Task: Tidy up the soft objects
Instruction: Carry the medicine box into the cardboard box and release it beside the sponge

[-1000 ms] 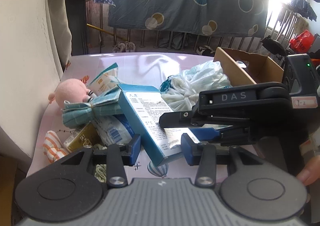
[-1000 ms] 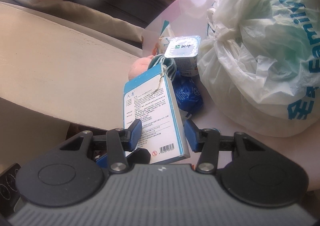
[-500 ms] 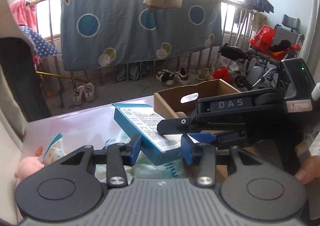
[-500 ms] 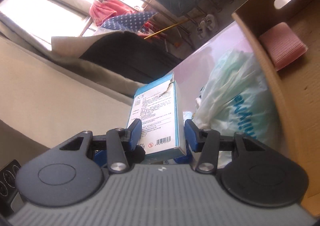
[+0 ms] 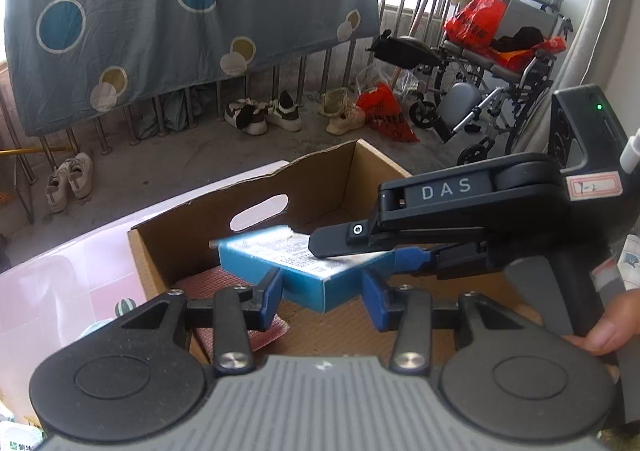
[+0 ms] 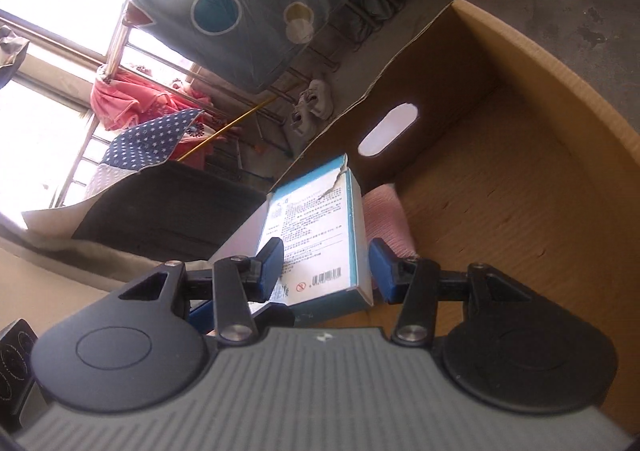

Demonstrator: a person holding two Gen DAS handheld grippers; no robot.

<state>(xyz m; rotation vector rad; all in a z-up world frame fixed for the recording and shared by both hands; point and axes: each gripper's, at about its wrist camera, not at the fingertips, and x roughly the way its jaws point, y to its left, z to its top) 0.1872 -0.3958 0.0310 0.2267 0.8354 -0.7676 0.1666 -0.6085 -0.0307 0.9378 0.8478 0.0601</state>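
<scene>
- Left wrist view: left gripper [image 5: 322, 293] clamped on the near corner of a blue box [image 5: 296, 267], held above the open cardboard carton [image 5: 320, 179]. Right gripper [image 5: 360, 247] grips the box's right end, pads closed on it. A pink cloth [image 5: 224, 283] lies on the carton floor under the box.
- Right wrist view: right gripper [image 6: 326, 265] clamped across the blue box [image 6: 320, 235], printed face up, over the carton's [image 6: 520, 191] near-left corner; pink cloth [image 6: 386, 219] just behind.

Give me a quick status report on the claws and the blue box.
Left claw and right claw both clamped on blue box. Box held over cardboard box, above pink cloth. Nothing blocking the drop.
</scene>
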